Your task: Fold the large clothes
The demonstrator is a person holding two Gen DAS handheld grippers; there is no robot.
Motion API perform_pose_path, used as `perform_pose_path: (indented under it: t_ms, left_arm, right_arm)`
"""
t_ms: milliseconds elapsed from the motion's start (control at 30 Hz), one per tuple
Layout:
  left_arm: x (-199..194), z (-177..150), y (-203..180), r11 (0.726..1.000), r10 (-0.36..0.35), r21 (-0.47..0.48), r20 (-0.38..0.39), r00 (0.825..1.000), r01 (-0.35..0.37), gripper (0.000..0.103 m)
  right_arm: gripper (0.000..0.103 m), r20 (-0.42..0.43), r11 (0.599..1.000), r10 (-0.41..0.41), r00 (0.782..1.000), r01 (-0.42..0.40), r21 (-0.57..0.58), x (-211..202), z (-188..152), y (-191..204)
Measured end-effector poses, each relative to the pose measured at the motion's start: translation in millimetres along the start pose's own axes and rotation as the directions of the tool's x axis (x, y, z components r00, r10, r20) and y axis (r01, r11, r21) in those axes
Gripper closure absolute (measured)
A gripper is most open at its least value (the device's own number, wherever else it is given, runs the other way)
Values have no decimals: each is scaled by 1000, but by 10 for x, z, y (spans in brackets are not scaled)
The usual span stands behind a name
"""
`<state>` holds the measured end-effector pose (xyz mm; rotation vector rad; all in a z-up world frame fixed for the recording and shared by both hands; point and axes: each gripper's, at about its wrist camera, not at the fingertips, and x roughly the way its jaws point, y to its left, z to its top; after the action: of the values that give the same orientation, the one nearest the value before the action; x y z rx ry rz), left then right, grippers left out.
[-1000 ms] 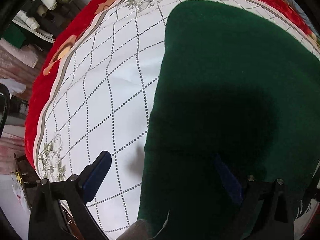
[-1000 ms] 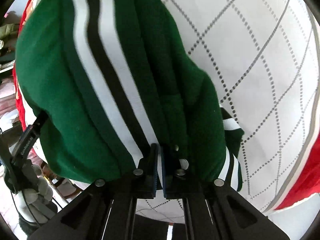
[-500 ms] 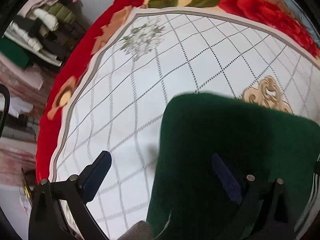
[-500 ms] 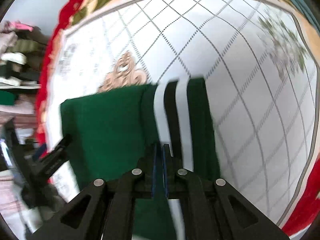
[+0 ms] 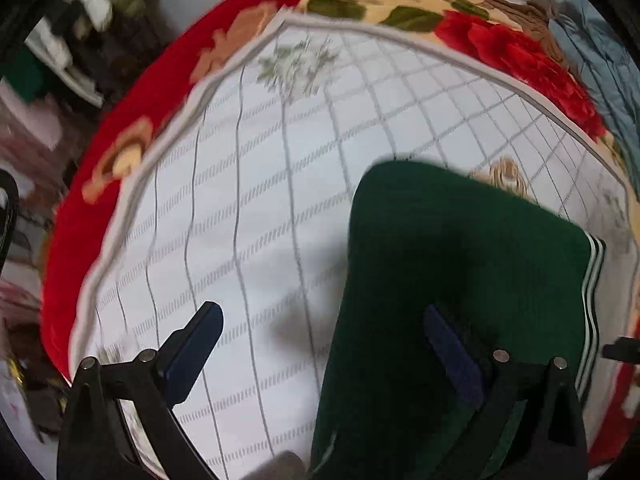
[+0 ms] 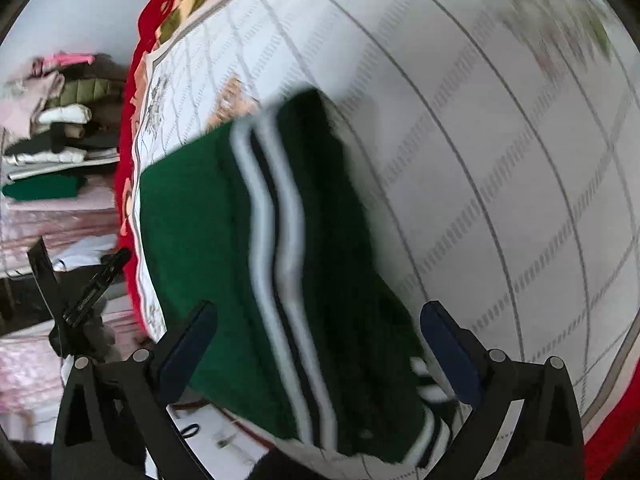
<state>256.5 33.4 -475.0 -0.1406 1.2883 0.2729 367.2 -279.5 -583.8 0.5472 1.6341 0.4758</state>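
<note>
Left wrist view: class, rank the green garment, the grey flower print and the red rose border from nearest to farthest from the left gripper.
1. Green garment, under the right finger.
2. Grey flower print, ahead, mid-sheet.
3. Red rose border, far edge, upper right.

A bed covered by a white quilted spread (image 5: 248, 216) with a grey dotted lattice, faded flower sprigs and a red floral border (image 5: 500, 40) fills both wrist views. Directly on it lies a folded dark green garment (image 5: 460, 280), flat, toward four o'clock in the left wrist view; its white-and-black stripes (image 6: 276, 240) run from twelve toward six in the right wrist view. A beige scroll motif (image 5: 508, 172) peeks out at the garment's far edge
</note>
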Motion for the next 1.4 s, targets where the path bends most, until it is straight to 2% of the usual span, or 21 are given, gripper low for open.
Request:
perform_pose_path:
  t_ms: [100,167,200,400,500,700,800,833,867,900,933,967,1067,1100,1133,1167,1233,1267,1333,1367,1400]
  left_arm:
    - [150,-187,145,998,-69,-19,-80,994,67,0]
    - [243,-239,174,990,-139,-36,-121,983,135,0]
    - [299,-253,183,984,-178,-45,-137,974,174,0]
    - [616,-228,118,947,-319,-15,-173,932,321,0]
    - [705,-171,69,915,-396,1,-192,898,403,0]
    - [808,-68,14,872,-462,52,-237,855,486,0]
    - [826,-1,-15,852,-480,89,-257,839,515,0]
    - [827,29,-39,850,-475,113,-261,841,515,0]
    - [822,47,-30,851,-468,127,-260,845,510,0]
    - [840,69,-16,844,-474,135,-265,839,519,0]
    - [878,95,18,831,-495,127,-276,824,541,0]
    - [909,125,36,817,-516,123,-282,809,564,0]
    - [954,102,-14,774,-556,151,-303,774,615,0]
    - [972,104,-76,758,-568,163,-311,762,632,0]
    - [980,102,-123,748,-576,169,-314,755,641,0]
    - [974,103,-162,743,-580,174,-314,751,647,0]
    - [927,124,-235,745,-586,176,-289,757,643,0]
    - [881,147,-253,746,-591,177,-268,761,642,0]
    - [760,179,-231,752,-592,186,-232,772,633,1]
    - [698,216,-224,755,-590,194,-214,778,626,1]
    - [631,277,-215,758,-591,200,-194,783,621,3]
  right_arm:
    - [1,-22,992,114,993,-113,52,280,-87,-309]
    - [0,-51,975,210,976,-206,78,566,-62,-449]
    - [0,-52,973,224,973,-220,68,662,-38,-447]
    - [0,-22,980,197,980,-196,30,865,-45,-228]
    - [1,-6,980,194,981,-194,47,831,-78,-228]
    - [17,5,953,269,963,-267,144,604,-282,-214]
    - [18,10,897,401,916,-395,199,614,-492,-95]
    - [18,21,858,476,879,-469,210,590,-574,-18]
    - [18,29,810,555,832,-548,210,554,-660,61]
    - [18,36,780,599,800,-593,200,521,-722,104]
    - [19,39,768,618,785,-614,182,492,-807,160]
    - [19,39,790,591,805,-589,170,482,-847,180]
    - [17,67,884,398,915,-402,238,665,-879,-51]
    - [17,68,895,349,934,-354,272,769,-879,-161]
    - [17,67,890,350,934,-355,285,859,-873,-219]
    - [17,87,871,389,917,-397,290,933,-858,-247]
    - [19,104,865,410,906,-422,271,987,-785,-135]
    - [27,111,868,415,903,-430,248,992,-748,-43]
    - [34,125,871,414,902,-432,236,981,-693,55]
    - [44,135,869,415,900,-436,233,977,-659,91]
    - [46,147,859,432,890,-455,233,945,-624,120]
